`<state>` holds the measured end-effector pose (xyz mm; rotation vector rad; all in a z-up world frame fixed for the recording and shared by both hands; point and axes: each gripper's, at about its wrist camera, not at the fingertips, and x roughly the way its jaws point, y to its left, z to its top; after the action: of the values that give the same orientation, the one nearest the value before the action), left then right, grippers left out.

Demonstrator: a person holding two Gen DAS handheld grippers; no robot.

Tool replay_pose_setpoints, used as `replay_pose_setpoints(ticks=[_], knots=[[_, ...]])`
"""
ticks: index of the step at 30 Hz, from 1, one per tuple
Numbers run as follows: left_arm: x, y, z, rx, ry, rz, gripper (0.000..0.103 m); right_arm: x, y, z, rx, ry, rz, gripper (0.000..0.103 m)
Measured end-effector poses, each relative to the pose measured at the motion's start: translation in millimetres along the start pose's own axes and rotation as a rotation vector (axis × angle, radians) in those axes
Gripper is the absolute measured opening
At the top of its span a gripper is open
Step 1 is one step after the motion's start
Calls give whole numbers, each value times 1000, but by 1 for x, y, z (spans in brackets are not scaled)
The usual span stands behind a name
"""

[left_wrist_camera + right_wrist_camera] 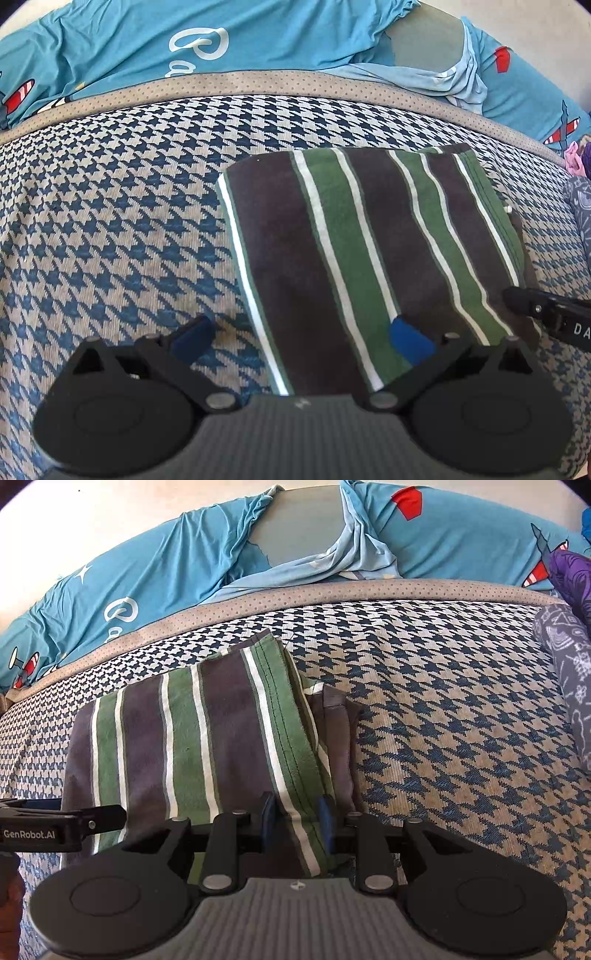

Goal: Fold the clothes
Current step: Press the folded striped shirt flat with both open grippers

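Observation:
A folded garment (351, 240) with green, dark brown and white stripes lies flat on a houndstooth bedcover (110, 221). My left gripper (299, 332) hangs wide open over the garment's near left edge: its right blue pad is above the cloth, its left pad above the bedcover, and nothing is pinched. In the right wrist view the garment (207, 731) shows layered edges on its right side. My right gripper (297, 825) stands narrow at the near right edge, its blue pads closed on a fold of the striped cloth. Each gripper's black finger shows in the other's view.
A crumpled blue printed sheet (166, 565) lies along the far side behind a grey dotted border (332, 594). A grey patterned cloth (569, 679) and a purple cloth (572, 572) lie at the right edge. Bare bedcover (461, 738) stretches right of the garment.

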<state>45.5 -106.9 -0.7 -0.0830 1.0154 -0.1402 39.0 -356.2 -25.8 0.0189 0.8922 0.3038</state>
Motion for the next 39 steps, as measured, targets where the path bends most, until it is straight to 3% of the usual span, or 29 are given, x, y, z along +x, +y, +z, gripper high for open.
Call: replay_pose_setpoints(ticks=[10,13,23,25,33,39], knots=[[2,-8,-9,31,5,22,103,-36,-12,-3,144,45,2,48],[2,-9,-10,39,5,30,103,-42,-21,-6,175,50,-25,49],[1,-11,-11,38,10,51,103,-36,-25,-6,64,75,-96,60],[1,-11,-10,40,11,55,103,-34,-30,-8,86,77,-69,66],[-2,-6,-11,50,10,40,103,-24,-51,-12,200,103,46,66],[-1,-9,-7,28,9,36,103,-21,-66,-14,255,95,75,66]])
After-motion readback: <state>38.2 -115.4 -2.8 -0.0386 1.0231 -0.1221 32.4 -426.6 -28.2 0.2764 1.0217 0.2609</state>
